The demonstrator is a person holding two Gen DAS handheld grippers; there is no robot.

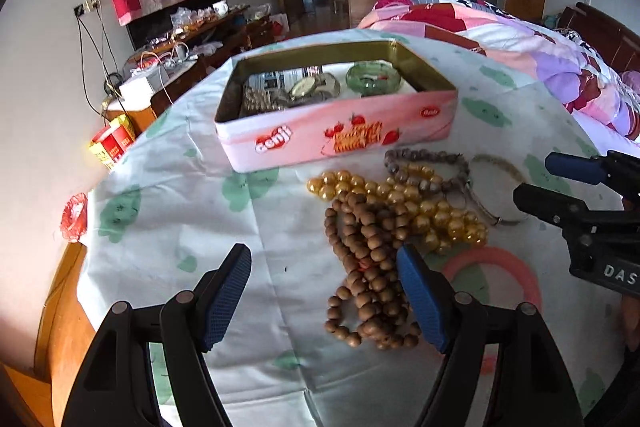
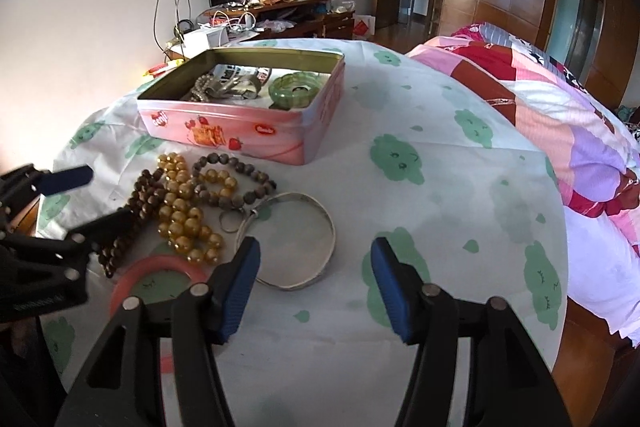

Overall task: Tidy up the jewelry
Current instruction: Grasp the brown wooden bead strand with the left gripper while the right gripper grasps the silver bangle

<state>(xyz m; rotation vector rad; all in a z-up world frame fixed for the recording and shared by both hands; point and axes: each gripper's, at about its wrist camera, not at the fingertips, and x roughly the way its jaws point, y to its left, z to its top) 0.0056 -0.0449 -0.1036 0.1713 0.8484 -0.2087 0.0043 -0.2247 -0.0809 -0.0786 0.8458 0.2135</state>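
Note:
A pink biscuit tin (image 1: 336,131) (image 2: 256,131) stands open on the cloth-covered table and holds a green bangle (image 1: 373,78) (image 2: 294,89), a watch and pale beads. In front of it lies a heap: brown wooden beads (image 1: 368,267) (image 2: 136,203), golden beads (image 1: 432,211) (image 2: 184,215), a dark bead bracelet (image 2: 236,183), a silver bangle (image 2: 296,243) and a pink bangle (image 1: 496,275) (image 2: 156,275). My left gripper (image 1: 324,295) is open, low over the cloth just left of the brown beads. My right gripper (image 2: 316,287) is open and empty, right of the silver bangle.
The round table wears a white cloth (image 2: 440,187) with green prints. A bed with a pink patchwork quilt (image 2: 560,107) stands close on the right. A cluttered wooden cabinet (image 2: 280,11) and cables are at the back left by the wall.

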